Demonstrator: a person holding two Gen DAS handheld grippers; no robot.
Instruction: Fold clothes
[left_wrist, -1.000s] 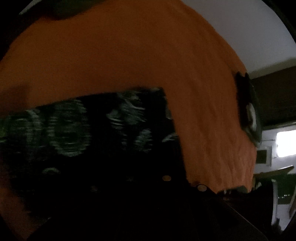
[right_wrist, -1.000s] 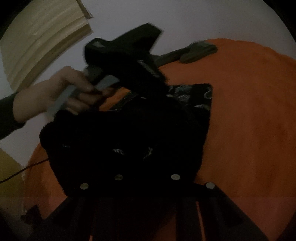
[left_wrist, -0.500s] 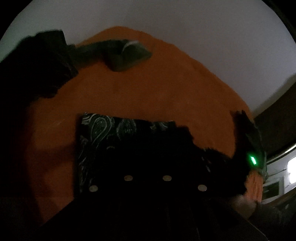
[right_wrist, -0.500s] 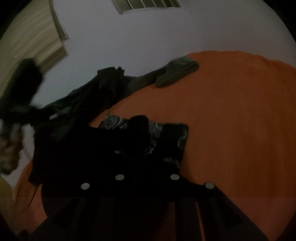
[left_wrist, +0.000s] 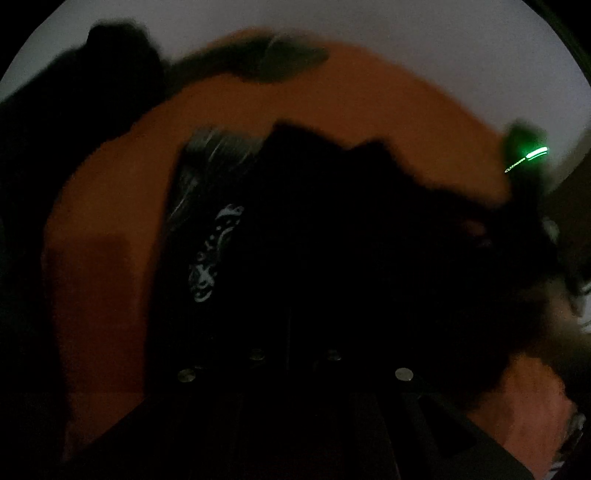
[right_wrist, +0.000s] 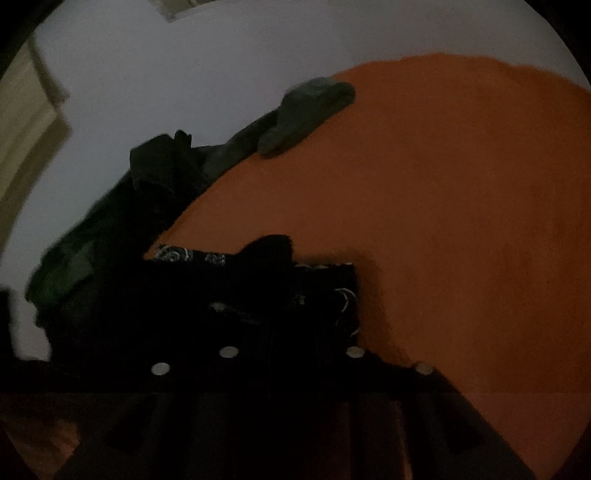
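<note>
A black garment with a white paisley print lies on an orange blanket. It also shows in the right wrist view, low and left on the blanket. My left gripper sits low over the dark cloth, and its fingers are lost in the black. My right gripper is likewise down on the garment, with black fabric bunched over its tips. The other gripper with a green light shows at the right of the left wrist view.
A grey-green garment lies at the blanket's far edge, also in the left wrist view. A pile of dark green and black clothes sits at the left. A pale wall stands behind.
Both grippers have dropped closer to the paisley garment. The left view has swung, and black cloth now covers more of the print. The hand with the other gripper has left the right view.
</note>
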